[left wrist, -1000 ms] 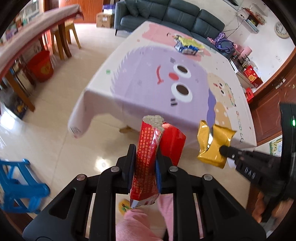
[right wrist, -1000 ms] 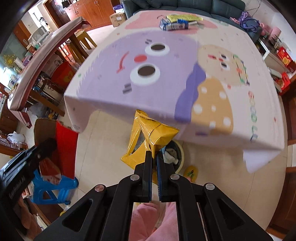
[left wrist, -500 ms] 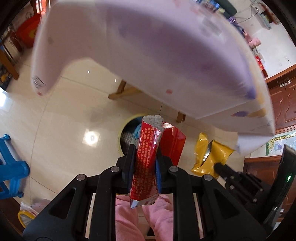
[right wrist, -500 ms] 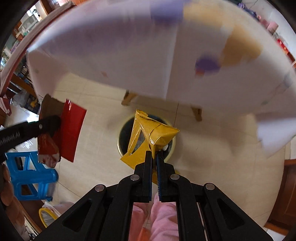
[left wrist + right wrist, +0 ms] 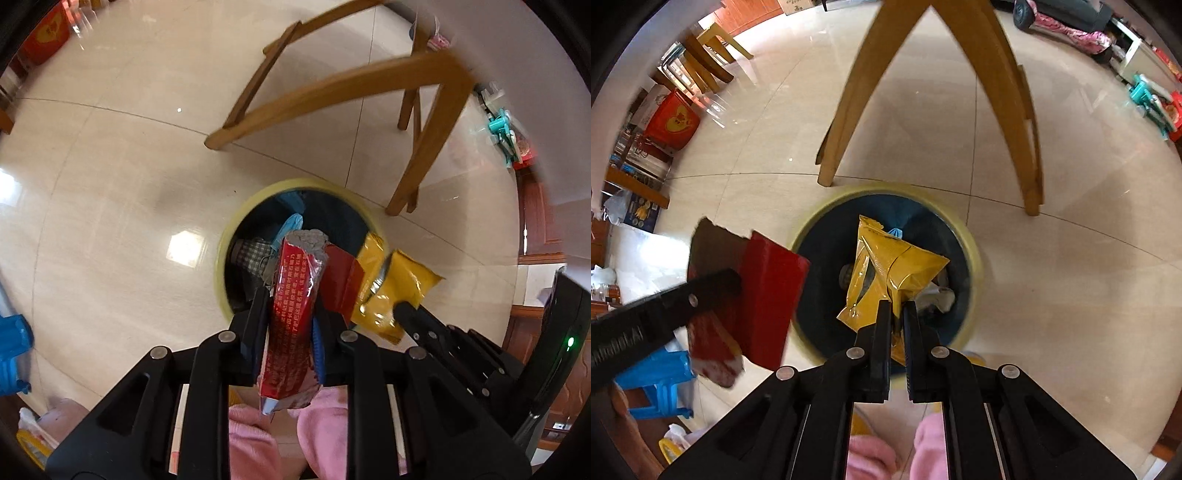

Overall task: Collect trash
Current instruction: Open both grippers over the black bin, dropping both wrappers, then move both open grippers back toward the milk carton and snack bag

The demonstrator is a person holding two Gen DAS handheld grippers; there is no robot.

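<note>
My left gripper (image 5: 290,299) is shut on a red snack wrapper (image 5: 295,314), held upright over the near rim of a round yellow-rimmed trash bin (image 5: 221,258). The bin's dark inside holds blue and checked scraps. My right gripper (image 5: 895,308) is shut on a crumpled yellow wrapper (image 5: 894,266), which hangs right above the bin (image 5: 975,258) opening. In the left wrist view the yellow wrapper (image 5: 399,284) and right gripper (image 5: 400,308) sit just right of the red one. In the right wrist view the red wrapper (image 5: 764,295) hangs left of the bin.
Curved wooden table legs (image 5: 332,92) stand on the cream tile floor just beyond the bin. A blue plastic stool (image 5: 653,373) is at the left. Pink slippers (image 5: 258,435) show below the grippers. A red box (image 5: 672,122) and shelves line the far left.
Both grippers tipped down from the table top and dropped below the tablecloth. The bin now fills the middle of both views, with both wrappers closer above it.
</note>
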